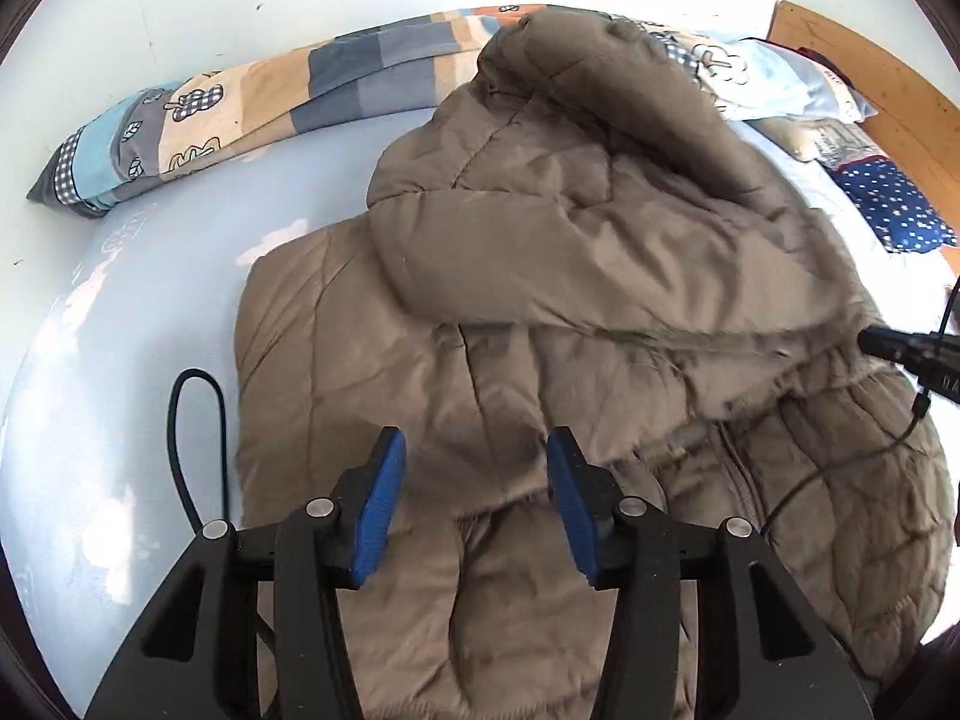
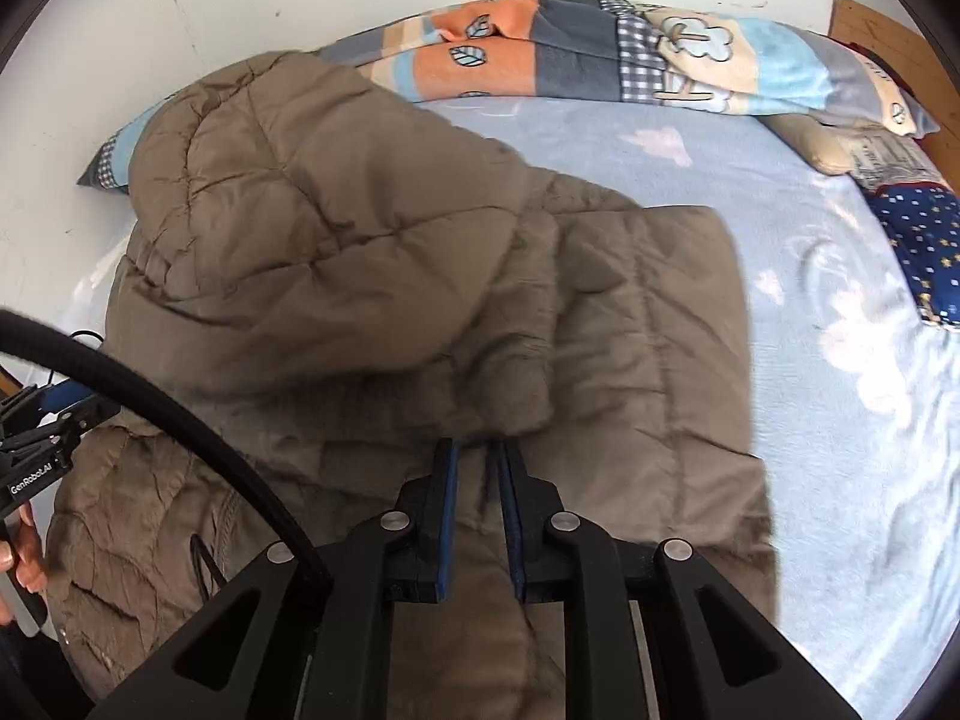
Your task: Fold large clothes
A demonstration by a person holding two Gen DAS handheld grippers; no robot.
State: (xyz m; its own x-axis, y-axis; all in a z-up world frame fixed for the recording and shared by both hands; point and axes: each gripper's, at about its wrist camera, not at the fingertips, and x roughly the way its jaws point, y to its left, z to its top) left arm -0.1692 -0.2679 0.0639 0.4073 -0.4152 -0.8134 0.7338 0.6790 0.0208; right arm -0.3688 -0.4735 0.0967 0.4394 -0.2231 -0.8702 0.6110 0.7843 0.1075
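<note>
A brown quilted puffer jacket (image 1: pixel 540 240) lies on a bed, its upper part folded over the lower part. My left gripper (image 1: pixel 475 441) hovers open over the jacket's near end, its blue pads wide apart with nothing pressed between them. In the right wrist view the jacket (image 2: pixel 360 240) fills the left and middle. My right gripper (image 2: pixel 475 456) sits at the hem of the folded flap, its pads a narrow gap apart with only the cloth below showing through. The right gripper's tip (image 1: pixel 870 341) shows at the jacket's right edge. The left gripper (image 2: pixel 54 402) shows at the jacket's left edge, held by a hand (image 2: pixel 24 540).
The light blue bed sheet (image 1: pixel 120 360) (image 2: pixel 840 420) spreads around the jacket. A rolled patchwork quilt (image 1: pixel 270 96) (image 2: pixel 600 60) lies along the white wall. A dark blue starred pillow (image 1: pixel 894 204) (image 2: pixel 924 240) lies by the wooden headboard (image 1: pixel 870 60). Black cables (image 1: pixel 198 420) (image 2: pixel 150 396) trail from the grippers.
</note>
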